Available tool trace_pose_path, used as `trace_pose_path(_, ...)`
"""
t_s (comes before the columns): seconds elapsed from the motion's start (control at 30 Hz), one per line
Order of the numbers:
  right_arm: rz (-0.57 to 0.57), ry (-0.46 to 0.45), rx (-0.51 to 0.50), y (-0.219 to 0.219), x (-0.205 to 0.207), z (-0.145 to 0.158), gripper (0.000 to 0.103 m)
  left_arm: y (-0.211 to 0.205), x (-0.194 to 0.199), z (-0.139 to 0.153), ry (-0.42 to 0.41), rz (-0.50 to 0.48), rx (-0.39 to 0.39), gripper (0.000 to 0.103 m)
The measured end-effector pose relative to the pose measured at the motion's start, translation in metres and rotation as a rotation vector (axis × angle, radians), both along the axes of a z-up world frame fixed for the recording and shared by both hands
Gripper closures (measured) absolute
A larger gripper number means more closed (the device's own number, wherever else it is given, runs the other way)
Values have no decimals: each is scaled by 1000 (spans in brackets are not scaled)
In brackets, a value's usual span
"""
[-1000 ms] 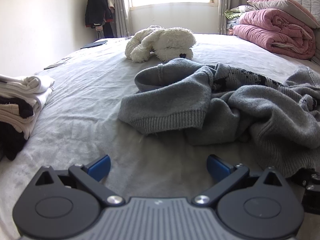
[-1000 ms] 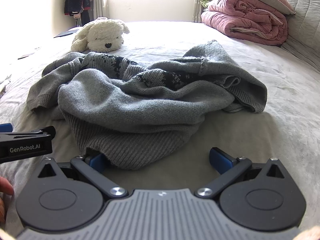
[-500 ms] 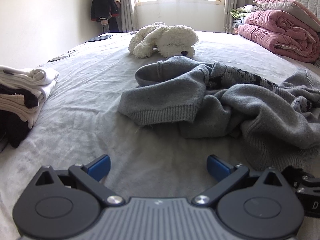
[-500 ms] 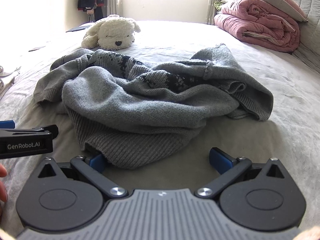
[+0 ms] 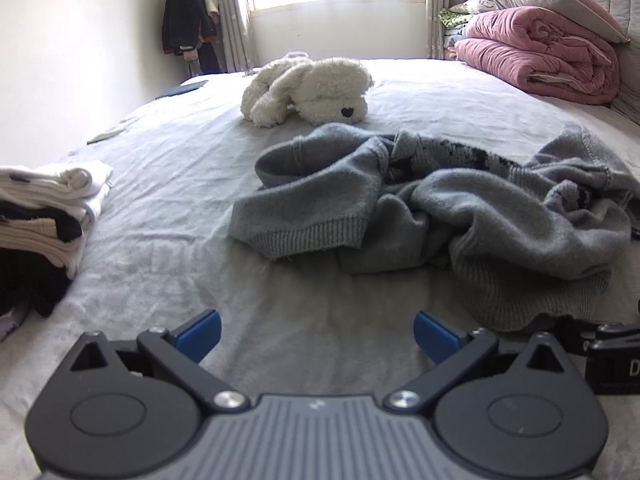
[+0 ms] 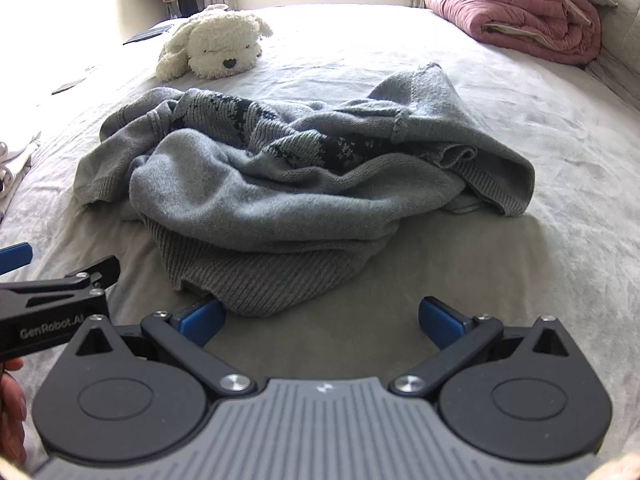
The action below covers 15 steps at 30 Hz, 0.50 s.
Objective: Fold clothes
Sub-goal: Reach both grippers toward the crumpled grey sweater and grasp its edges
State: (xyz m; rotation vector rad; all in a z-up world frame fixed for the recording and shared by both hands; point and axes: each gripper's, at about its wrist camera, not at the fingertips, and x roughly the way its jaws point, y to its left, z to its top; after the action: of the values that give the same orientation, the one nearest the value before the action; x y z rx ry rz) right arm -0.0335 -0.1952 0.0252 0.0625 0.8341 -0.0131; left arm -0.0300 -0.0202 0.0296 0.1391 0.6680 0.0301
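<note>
1. A crumpled grey sweater lies in a heap near the middle of the bed, its ribbed hem turned toward the near edge and a dark patterned band showing among the folds.
2. The right claw is spread wide and low over the bed; its left blue finger sits right at the sweater's hem, possibly tucked under it, though the overlap is hard to read.
3. The left claw is also spread wide, holding nothing, over bare sheet just left of the sweater.
4. A stack of folded clothes sits by the bed's left edge.
5. A white plush dog lies beyond the sweater, toward the far edge.
6. A folded pink quilt rests at the far right corner.
</note>
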Motion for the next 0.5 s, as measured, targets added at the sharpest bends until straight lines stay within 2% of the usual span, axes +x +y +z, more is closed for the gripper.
trace_pose_path(0.1,-11,0,-9,-1,-1,10,0,-1,-3,17,-26,14,-4,0)
trace_pose_path(0.27,-3,-75,-26,-4,-4,38,0,-4,-5,45,-57,23,-14,0)
trace_pose_path(0.5,4,-133,-49,-11,3,63,0,-23,19,83,-55,-17,-22,0)
